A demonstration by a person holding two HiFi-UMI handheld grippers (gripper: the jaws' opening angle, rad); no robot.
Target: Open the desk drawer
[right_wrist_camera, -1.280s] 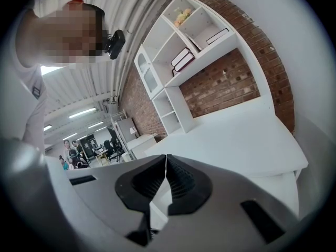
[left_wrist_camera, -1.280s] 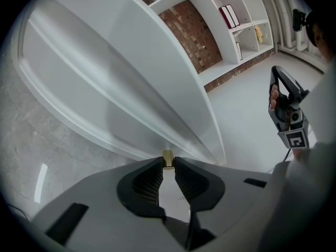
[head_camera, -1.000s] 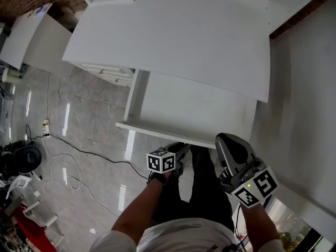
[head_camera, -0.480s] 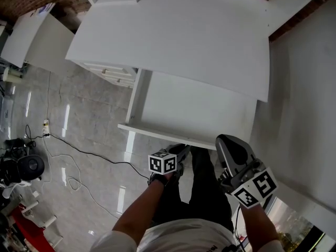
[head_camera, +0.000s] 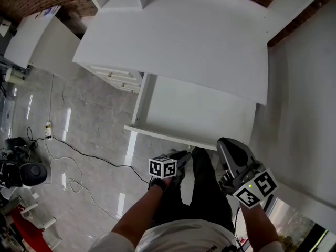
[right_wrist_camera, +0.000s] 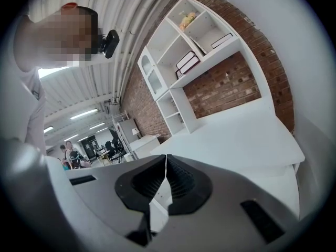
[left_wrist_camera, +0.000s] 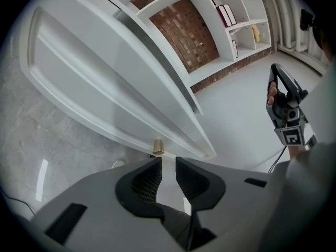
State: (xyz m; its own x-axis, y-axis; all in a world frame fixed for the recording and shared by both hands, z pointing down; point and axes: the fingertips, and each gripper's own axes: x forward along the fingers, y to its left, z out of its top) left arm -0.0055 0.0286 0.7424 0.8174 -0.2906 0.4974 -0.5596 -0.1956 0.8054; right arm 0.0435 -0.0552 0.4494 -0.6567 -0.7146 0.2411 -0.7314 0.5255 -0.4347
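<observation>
The white desk (head_camera: pixel 184 41) has its drawer (head_camera: pixel 194 109) pulled out toward me, and the drawer's inside shows bare. The drawer front (head_camera: pixel 168 137) carries a small brass knob (left_wrist_camera: pixel 158 147). My left gripper (head_camera: pixel 182 155) hovers just short of that front. In the left gripper view its jaws (left_wrist_camera: pixel 168 160) have just been opening; a narrow gap stands between them, the knob sits just beyond the tips, and nothing is between them. My right gripper (head_camera: pixel 224 142) hangs beside the drawer's right corner. It is shut (right_wrist_camera: pixel 166 159) and holds nothing.
A white cabinet with small drawers (head_camera: pixel 113 76) stands left of the desk. Black cables (head_camera: pixel 79 151) trail over the glossy floor at left. A white wall (head_camera: pixel 304 114) closes the right side. Shelves (left_wrist_camera: pixel 226 14) against brick rise behind the desk.
My left gripper has drawn back a little from the drawer front, toward me. The view has shifted slightly. The right gripper sits in much the same spot.
</observation>
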